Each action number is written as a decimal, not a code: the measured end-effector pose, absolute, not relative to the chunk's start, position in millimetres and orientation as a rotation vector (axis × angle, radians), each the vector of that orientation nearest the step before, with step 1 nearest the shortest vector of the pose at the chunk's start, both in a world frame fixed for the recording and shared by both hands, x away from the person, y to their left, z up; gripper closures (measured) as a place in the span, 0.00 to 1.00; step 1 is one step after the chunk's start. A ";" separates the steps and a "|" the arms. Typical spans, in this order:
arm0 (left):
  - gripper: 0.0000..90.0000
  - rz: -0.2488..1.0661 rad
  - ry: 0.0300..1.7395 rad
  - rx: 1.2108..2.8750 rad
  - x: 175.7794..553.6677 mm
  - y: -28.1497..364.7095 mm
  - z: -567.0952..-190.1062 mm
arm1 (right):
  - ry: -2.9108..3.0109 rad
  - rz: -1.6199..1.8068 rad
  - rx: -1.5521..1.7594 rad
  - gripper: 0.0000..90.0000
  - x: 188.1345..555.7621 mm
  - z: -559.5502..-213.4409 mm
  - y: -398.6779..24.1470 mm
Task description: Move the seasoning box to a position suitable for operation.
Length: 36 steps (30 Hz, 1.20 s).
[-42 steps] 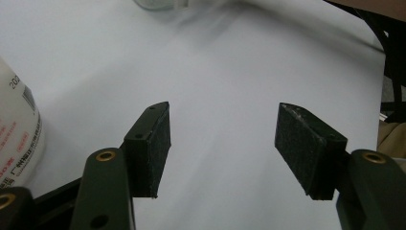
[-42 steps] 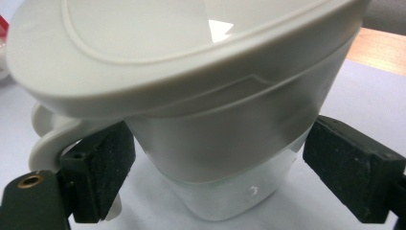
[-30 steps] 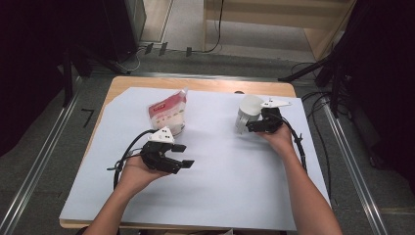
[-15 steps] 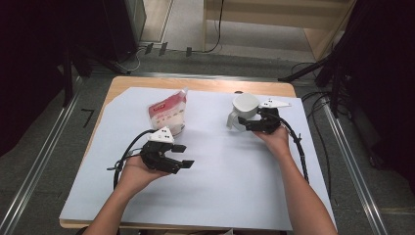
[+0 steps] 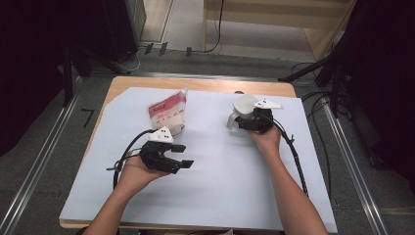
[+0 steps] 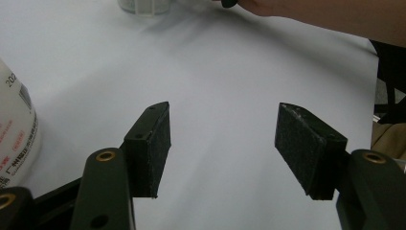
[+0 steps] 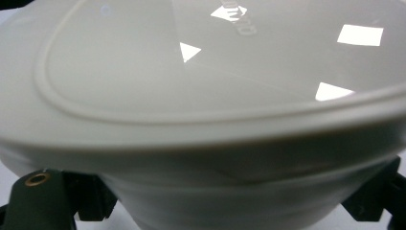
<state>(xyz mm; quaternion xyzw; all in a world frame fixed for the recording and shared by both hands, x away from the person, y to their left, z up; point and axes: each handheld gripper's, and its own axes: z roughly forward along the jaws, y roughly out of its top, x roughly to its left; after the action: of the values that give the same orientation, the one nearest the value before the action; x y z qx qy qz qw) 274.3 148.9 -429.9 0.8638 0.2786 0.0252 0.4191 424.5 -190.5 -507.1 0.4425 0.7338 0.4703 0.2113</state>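
A white lidded container (image 5: 243,104) is tipped at the back right of the white sheet (image 5: 220,191), its paler body (image 5: 230,121) slanting down to the left. My right gripper (image 5: 241,117) is shut on it. In the right gripper view its white lid (image 7: 201,72) looms close, and my right gripper (image 7: 206,201) has a jaw at each side of it. My left gripper (image 5: 183,155) rests at the left in a hand and stands open. In the left gripper view my left gripper (image 6: 222,129) has only bare sheet between its pads.
A red and white pouch (image 5: 169,115) lies behind the left gripper, and the pouch (image 6: 14,139) shows at the left edge of the left gripper view. A black cable (image 5: 293,156) trails along the right forearm. The wooden table edge (image 5: 205,84) runs at the back.
The right hand has turned a little and the container in its gripper has tipped, its lower part swinging out to the left. The left gripper has stayed put.
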 end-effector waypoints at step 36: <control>0.42 0.042 0.730 2.154 277.1 152.8 -431.8 | 2.084 1.393 1.139 0.16 387.6 -471.0 -200.9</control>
<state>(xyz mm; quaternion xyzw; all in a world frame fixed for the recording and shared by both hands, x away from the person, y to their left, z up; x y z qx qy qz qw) 277.1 152.8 -431.8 0.8594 0.2912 0.0167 0.4200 387.6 -200.9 -471.0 0.4058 0.7428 0.4964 0.1929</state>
